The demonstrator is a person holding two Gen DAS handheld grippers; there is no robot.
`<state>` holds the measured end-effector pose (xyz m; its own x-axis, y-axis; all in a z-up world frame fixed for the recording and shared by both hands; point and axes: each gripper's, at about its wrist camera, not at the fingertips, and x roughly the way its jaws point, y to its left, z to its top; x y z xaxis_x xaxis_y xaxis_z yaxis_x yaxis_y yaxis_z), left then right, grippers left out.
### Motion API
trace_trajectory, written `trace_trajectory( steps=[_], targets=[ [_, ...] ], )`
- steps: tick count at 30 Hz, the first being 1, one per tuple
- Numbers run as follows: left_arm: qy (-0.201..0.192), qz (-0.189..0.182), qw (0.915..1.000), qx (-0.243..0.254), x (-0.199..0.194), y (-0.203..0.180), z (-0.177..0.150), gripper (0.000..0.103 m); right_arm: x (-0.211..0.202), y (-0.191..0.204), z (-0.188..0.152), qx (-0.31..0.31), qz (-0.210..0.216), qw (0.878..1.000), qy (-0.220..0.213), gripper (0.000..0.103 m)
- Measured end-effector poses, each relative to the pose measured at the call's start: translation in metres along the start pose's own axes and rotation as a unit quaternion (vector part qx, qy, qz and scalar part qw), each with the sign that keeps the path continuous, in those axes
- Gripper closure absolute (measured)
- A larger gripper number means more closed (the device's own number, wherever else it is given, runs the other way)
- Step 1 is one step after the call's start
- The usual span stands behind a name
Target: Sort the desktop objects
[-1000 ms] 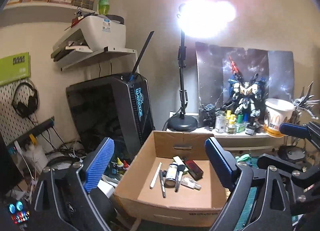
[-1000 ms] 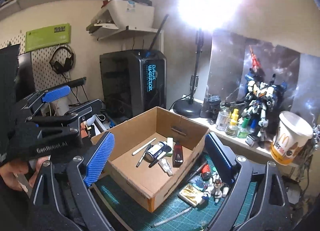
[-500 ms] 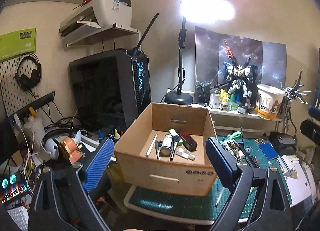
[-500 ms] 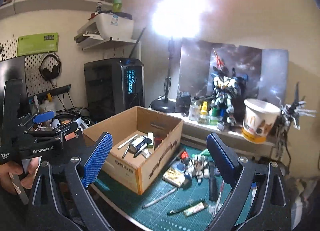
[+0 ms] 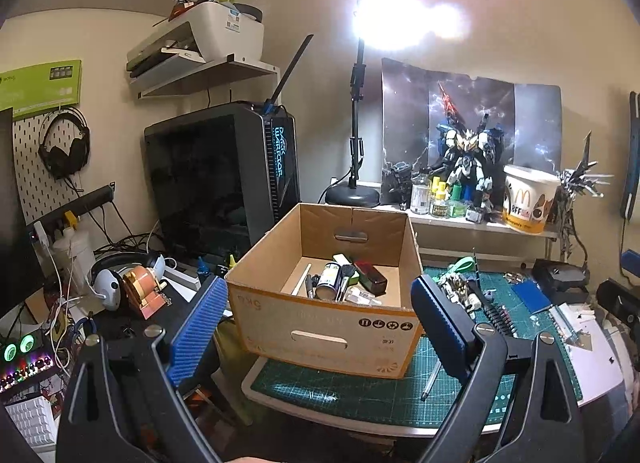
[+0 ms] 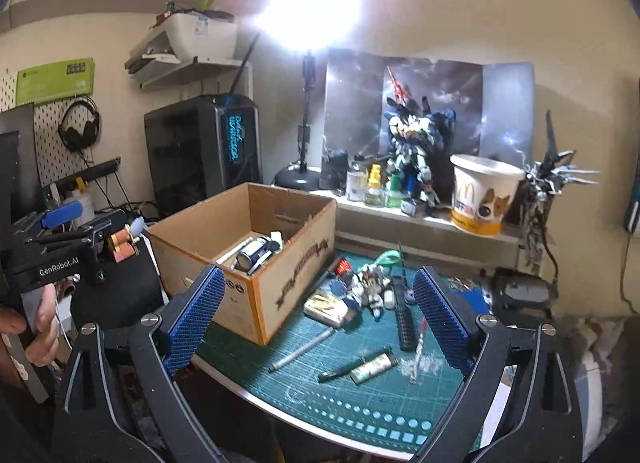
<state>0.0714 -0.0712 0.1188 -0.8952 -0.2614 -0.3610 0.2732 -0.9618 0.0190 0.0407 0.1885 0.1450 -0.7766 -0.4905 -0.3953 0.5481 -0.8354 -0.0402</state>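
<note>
2 grippers gape wide and hold nothing: left gripper (image 5: pixel 316 327) faces the box (image 5: pixel 328 327), right gripper (image 6: pixel 318 317) hangs above the mat (image 6: pixel 320 379) with a pen (image 6: pixel 302 349).

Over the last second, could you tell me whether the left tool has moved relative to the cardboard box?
Yes. The left tool has backed away from the cardboard box: in its view the box shrank and its front wall came into sight.

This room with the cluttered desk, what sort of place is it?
Probably a home hobby desk for building scale models: a white and blue robot model figure on the back ledge, a green gridded cutting mat, and a black desktop computer tower.
</note>
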Motion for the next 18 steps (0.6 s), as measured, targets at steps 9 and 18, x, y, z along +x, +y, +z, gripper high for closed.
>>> trace_trajectory(
  steps=[9,18],
  targets=[
    [0.026,-0.008,0.9996,0.005,0.015,-0.006,-0.01,0.009,0.004,0.002,-0.007,-0.005,0.007,1.0,0.015,0.008],
    [0.035,0.0,0.9994,0.009,0.021,-0.007,-0.014,0.009,0.009,-0.004,-0.01,0.001,0.0,1.0,0.023,0.008]
  ],
)
